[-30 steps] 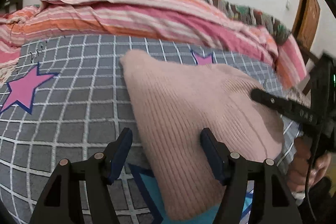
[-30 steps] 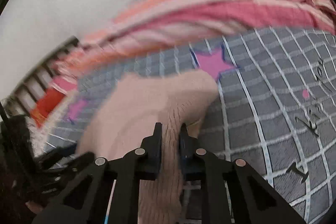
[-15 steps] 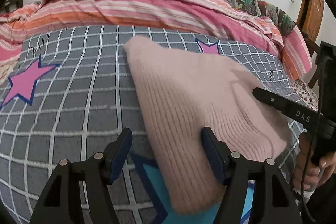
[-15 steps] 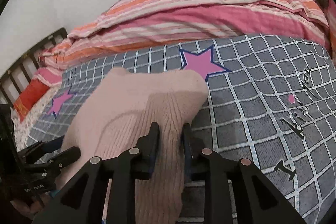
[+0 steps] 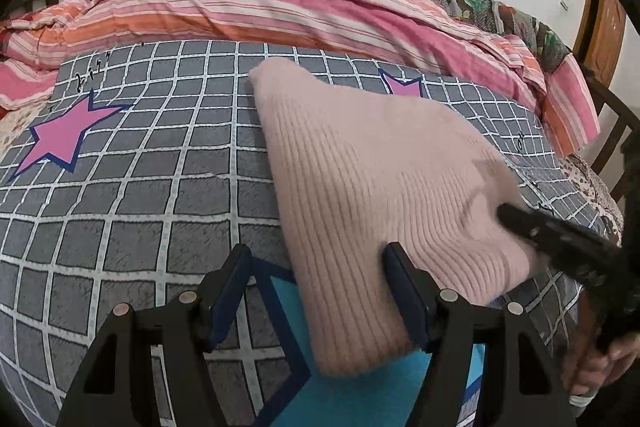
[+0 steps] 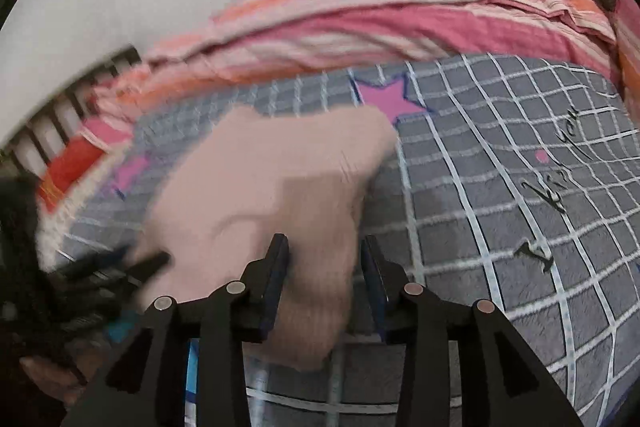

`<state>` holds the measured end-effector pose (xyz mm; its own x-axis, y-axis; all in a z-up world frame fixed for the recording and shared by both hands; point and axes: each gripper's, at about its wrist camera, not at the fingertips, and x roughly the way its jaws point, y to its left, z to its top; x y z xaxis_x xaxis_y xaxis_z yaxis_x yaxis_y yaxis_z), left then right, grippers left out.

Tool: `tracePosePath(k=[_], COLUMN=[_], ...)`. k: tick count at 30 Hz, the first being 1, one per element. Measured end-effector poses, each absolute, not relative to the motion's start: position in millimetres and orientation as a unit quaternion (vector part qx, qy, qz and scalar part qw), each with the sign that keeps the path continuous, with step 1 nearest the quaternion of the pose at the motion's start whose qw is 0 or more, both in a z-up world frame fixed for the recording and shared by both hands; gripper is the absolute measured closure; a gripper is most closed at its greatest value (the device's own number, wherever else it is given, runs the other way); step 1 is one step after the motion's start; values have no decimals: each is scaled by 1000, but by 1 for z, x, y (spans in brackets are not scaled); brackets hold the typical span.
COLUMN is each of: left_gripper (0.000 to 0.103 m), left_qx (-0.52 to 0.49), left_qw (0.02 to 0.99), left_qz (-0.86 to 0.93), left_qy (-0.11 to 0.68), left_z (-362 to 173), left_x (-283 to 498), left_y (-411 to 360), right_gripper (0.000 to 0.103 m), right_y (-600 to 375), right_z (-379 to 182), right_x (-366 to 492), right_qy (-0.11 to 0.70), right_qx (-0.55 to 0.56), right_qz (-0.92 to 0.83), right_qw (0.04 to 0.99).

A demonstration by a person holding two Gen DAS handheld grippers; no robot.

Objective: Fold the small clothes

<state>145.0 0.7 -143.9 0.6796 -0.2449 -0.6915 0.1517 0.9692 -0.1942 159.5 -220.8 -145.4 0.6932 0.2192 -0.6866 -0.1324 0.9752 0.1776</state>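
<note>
So the pink knit piece (image 5: 372, 195) is lying flat on the bed's grey checked sheet (image 5: 120, 195), folded into a long wedge. Its long axis runs from the wide ribbed end right by my left gripper (image 5: 316, 267) up to a narrower rounded tip that points away, toward the striped pink-and-orange quilt (image 5: 280, 7) bunched along the far side of the knit. A pink star (image 5: 404, 89) peeks out right beside that far end.

My left fingers are spread wide and not squeezing anything; the knit's near edge sits between them, and only the right one looks to be against it. My right gripper (image 6: 326, 259) is over the knit's other near corner. Its fingers have just been opening, with the ribbed edge between them but no longer pinched.
</note>
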Motion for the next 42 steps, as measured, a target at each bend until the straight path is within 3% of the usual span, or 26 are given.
tracePosePath(k=[15,28,30,34,36,42], left_gripper=[35,38,38,36,35,26], left_qx=[-77,-70,-72,-60,-49,-29], left_qw=[915,916,918,924,930,939], left_qz=[-98,-71,-64,-47,-39,-24], left_qy=[385,389,385,375,363,341], left_z=[-144,-106,-94,-69,-53,-16], left_x=[131,92,83,63,49,13], left_y=[7,7,7,4,0,-10], right_gripper=[66,64,56,52,34,5], right_y=[-232,-231,-233,-236,-235,-234], right_z=[-147,-97,-86,-63,-54,-22], right_x=[147,99,88,65,53,7], right_qy=[392,377,374,373,370,335], right_qx=[60,48,46,50,45,39], right_qz=[75,36,27,18,9,8], right_qw=[915,924,926,926,928,941])
